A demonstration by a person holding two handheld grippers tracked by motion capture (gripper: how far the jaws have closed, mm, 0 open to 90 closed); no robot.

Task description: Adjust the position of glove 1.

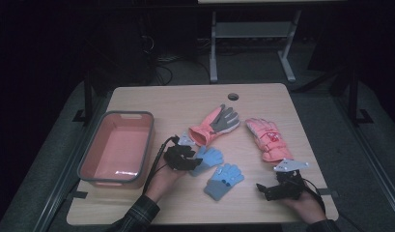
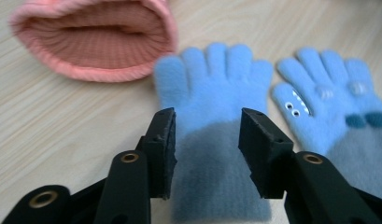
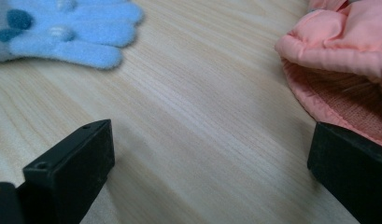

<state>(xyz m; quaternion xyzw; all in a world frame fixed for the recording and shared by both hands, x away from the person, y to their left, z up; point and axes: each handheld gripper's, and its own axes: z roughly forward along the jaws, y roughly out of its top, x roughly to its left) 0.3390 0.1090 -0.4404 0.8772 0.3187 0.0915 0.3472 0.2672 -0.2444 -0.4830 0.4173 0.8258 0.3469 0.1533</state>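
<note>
The left hand-held gripper [image 2: 206, 140] hangs with jaws half spread astride the cuff of a blue glove [image 2: 215, 135] lying flat on the worktop [image 2: 62, 121]. The glove's length runs straight away from the jaws, fingers far. The right hand-held gripper [image 3: 212, 158], spread wide and empty, rests well apart.

Lab (dark room, floor cables [image 1: 166, 67])

Left claw [image 2: 206, 140] parted over blue glove [image 2: 215, 140], perhaps not touching, second blue glove [image 2: 333, 112] beside, pink cuff [image 2: 95, 39] beyond
</note>
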